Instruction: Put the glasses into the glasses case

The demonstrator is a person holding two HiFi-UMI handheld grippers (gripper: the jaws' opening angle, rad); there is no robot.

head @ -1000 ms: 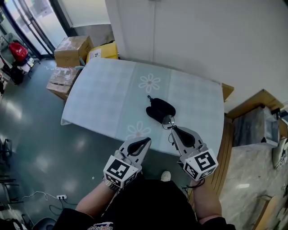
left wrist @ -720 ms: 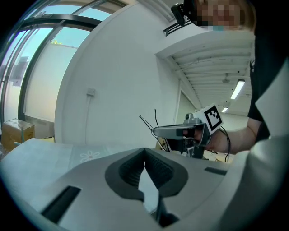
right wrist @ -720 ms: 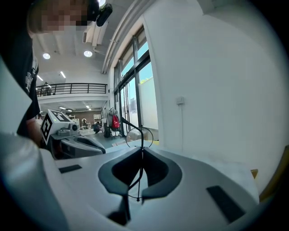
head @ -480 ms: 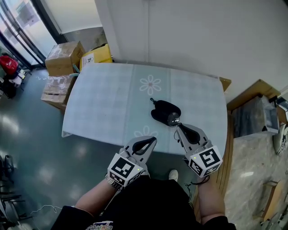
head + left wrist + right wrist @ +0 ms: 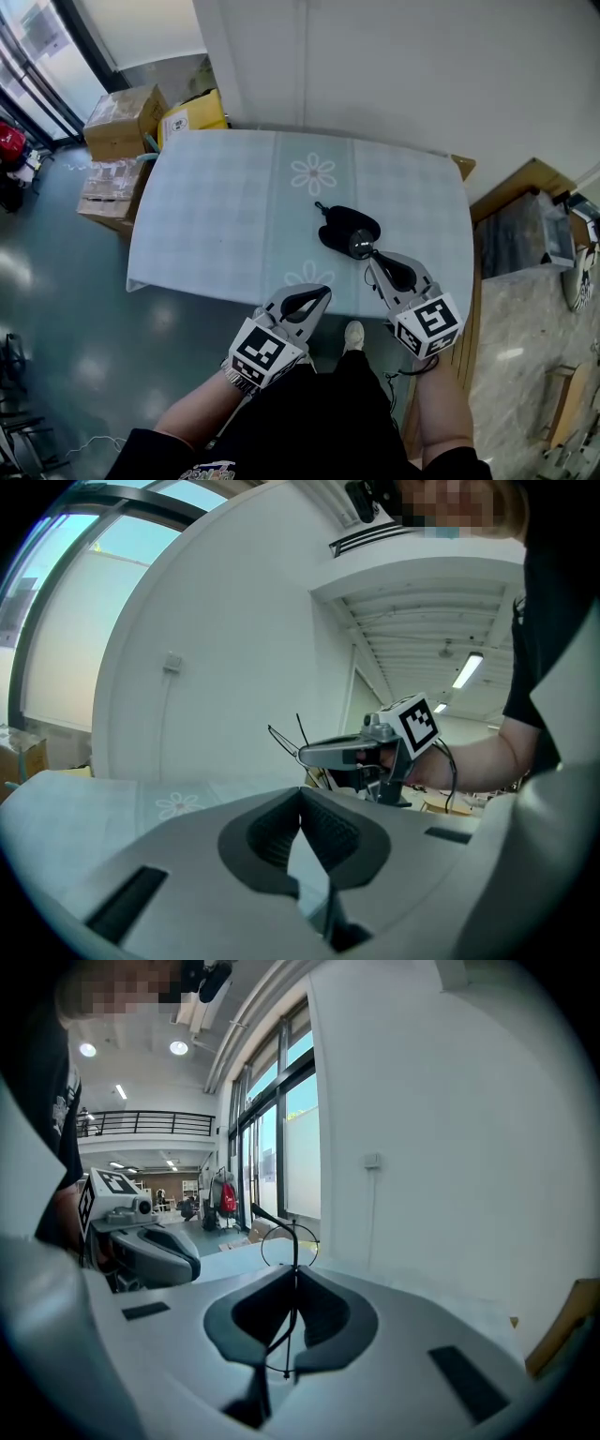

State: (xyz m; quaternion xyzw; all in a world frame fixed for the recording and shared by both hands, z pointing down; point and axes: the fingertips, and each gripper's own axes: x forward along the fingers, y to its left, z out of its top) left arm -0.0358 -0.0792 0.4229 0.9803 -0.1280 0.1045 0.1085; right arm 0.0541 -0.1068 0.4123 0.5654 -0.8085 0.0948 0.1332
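Right gripper [image 5: 293, 1279] is clamped on thin black wire-frame glasses [image 5: 292, 1241], jaws pinched nearly together on the frame. In the head view one lens sits over the near edge of the black soft glasses case [image 5: 345, 223]; contact unclear. The case lies on the table with the pale blue checked flower-print cloth [image 5: 216, 202]. Left gripper [image 5: 301, 797] has its jaws closed together, holding nothing, off the table's near edge. Brown cardboard boxes [image 5: 117, 112] stand on the floor beyond the table's far-left corner.

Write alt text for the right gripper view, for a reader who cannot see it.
The right gripper is shut on thin wire-framed glasses, with one round lens standing up just beyond its tips. A pale table lies below, the left gripper hangs at the left, and a white wall fills the right side.
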